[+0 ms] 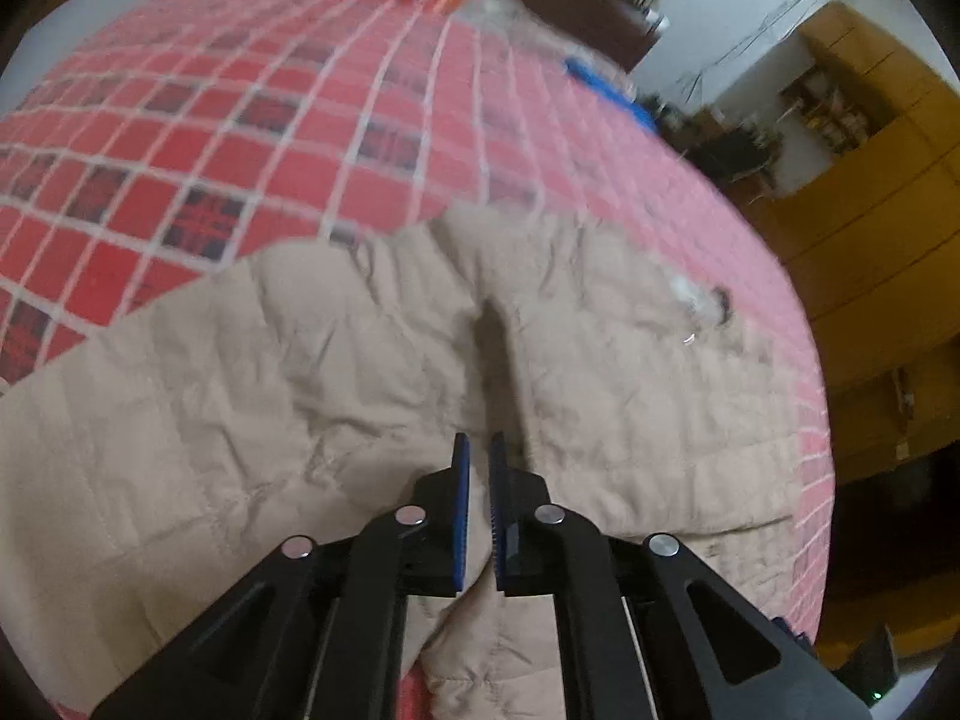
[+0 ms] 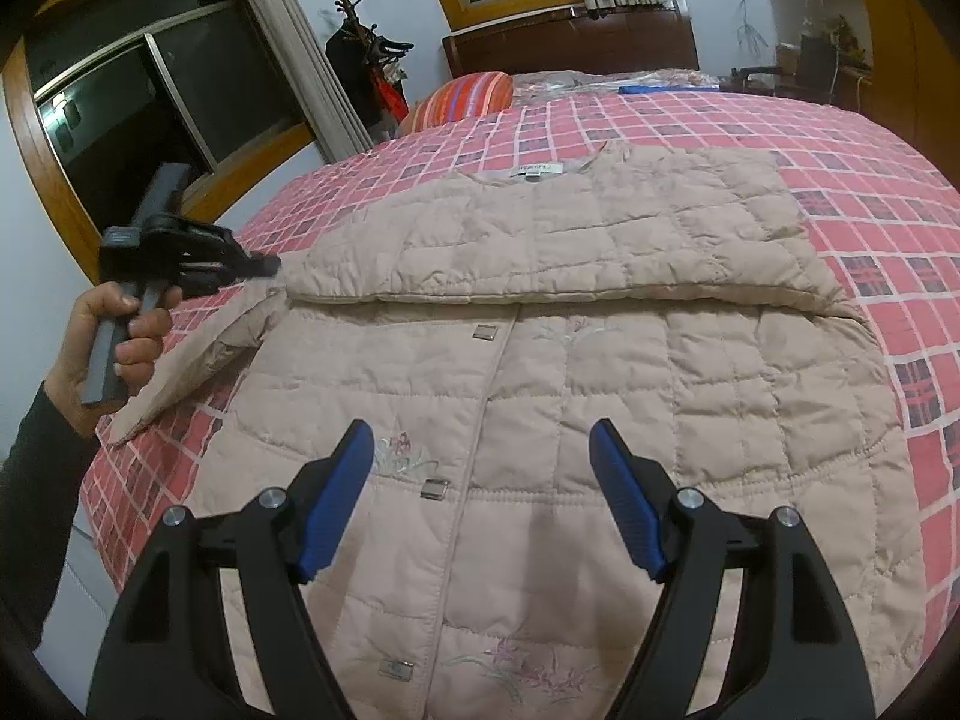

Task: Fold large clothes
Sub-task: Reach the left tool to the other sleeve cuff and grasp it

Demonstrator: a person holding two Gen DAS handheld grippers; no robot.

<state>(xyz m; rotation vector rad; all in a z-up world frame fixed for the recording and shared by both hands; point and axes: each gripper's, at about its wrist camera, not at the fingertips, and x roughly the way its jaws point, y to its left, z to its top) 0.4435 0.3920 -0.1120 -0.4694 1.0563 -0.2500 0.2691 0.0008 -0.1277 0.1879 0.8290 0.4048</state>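
The right gripper [image 2: 480,498] hovers with jaws apart over the quilted beige jacket [image 2: 600,372] spread on the checked bedspread [image 2: 870,228]. Farther left, the left gripper [image 1: 478,504] pinches its edge. 1 fold looks done; more remain.

The left wrist view is showing the bedspread [image 1: 240,138] and the jacket [image 1: 252,396] blurred, so the stitching is not readable. The left gripper [image 1: 478,450] is hiding the fabric between its pads. The jacket's lower hem [image 2: 480,702] is getting cut off by the frame edge.
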